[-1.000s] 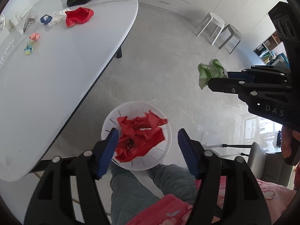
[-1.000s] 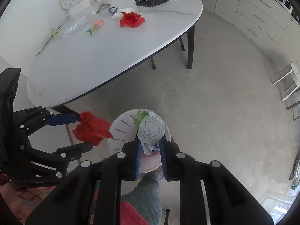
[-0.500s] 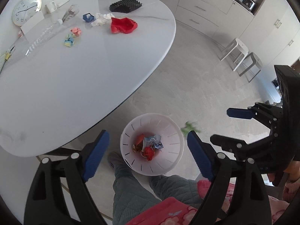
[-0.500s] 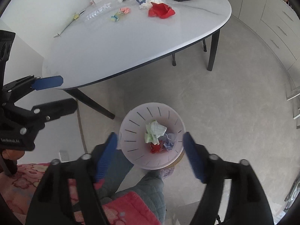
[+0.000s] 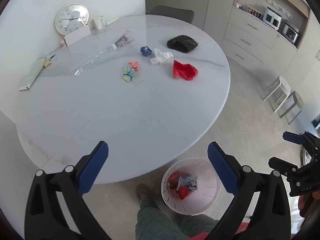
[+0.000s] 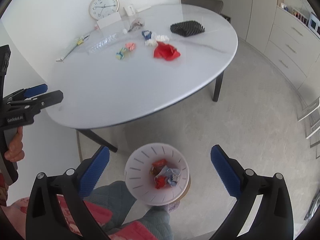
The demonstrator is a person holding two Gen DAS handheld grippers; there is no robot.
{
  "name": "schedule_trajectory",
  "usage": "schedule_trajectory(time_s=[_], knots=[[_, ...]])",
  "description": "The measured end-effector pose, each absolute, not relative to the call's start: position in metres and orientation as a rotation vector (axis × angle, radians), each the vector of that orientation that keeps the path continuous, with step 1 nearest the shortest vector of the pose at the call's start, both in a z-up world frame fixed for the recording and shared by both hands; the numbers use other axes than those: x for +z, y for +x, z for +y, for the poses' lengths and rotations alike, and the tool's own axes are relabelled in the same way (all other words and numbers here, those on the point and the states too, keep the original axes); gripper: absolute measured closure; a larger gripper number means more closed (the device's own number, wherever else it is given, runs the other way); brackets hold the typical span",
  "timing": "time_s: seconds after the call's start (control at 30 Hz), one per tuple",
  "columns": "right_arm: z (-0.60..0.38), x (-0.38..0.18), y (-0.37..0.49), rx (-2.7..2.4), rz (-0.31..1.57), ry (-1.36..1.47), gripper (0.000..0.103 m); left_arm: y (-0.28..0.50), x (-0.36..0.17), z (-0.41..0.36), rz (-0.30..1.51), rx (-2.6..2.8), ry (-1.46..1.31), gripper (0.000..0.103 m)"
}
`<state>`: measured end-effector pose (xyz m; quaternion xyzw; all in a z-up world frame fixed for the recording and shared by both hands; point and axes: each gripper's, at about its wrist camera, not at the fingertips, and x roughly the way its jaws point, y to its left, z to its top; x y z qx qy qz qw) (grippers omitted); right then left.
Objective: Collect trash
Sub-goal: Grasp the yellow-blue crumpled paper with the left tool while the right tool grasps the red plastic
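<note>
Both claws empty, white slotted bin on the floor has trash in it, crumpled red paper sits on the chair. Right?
Not quite. The crumpled red paper lies on the white oval table, as the left wrist view shows. The rest holds: white slotted bin on the floor holds trash, both claws empty.

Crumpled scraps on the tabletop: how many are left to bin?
5, clustered at the far side: red scrap nearest the edge, white wad, blue wad, pink wad, yellow-blue wad. Smaller bits may be hidden.

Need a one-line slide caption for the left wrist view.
Left gripper opening, empty, above white bin of crumpled trash; red paper and other scraps on the table.
</note>
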<state>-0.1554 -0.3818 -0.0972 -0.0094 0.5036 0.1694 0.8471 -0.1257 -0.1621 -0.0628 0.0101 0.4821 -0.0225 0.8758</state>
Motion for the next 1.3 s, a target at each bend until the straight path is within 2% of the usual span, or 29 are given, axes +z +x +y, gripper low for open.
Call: schedule_trajectory(time_s=[0.2, 0.43, 0.83, 0.93, 1.07, 1.23, 1.3], knots=[[-0.371, -0.078, -0.113, 0.335, 1.005, -0.037, 0.002, -0.077, -0.059, -0.129, 0.989, 0.007, -0.012, 0.008], [-0.353, -0.082, -0.044, 0.266, 1.01, 0.019, 0.002, 0.003, -0.086, -0.105, 1.019, -0.009, 0.009, 0.008], [-0.321, -0.137, 0.085, 0.181, 1.097, 0.072, 0.002, 0.136, -0.165, -0.07, 1.129, -0.039, -0.004, 0.008], [-0.313, -0.152, 0.108, 0.173, 1.117, 0.061, 0.002, 0.154, -0.182, -0.071, 1.155, -0.05, -0.002, 0.015], [-0.308, -0.17, 0.13, 0.17, 1.142, 0.064, 0.002, 0.169, -0.197, -0.079, 1.162, -0.072, 0.034, 0.018], [-0.307, -0.182, 0.14, 0.165, 1.168, 0.091, 0.002, 0.178, -0.209, -0.088, 1.18, -0.08, 0.071, 0.034], [-0.307, -0.182, 0.14, 0.169, 1.172, 0.097, 0.002, 0.178, -0.213, -0.088, 1.198, -0.081, 0.07, 0.044]])
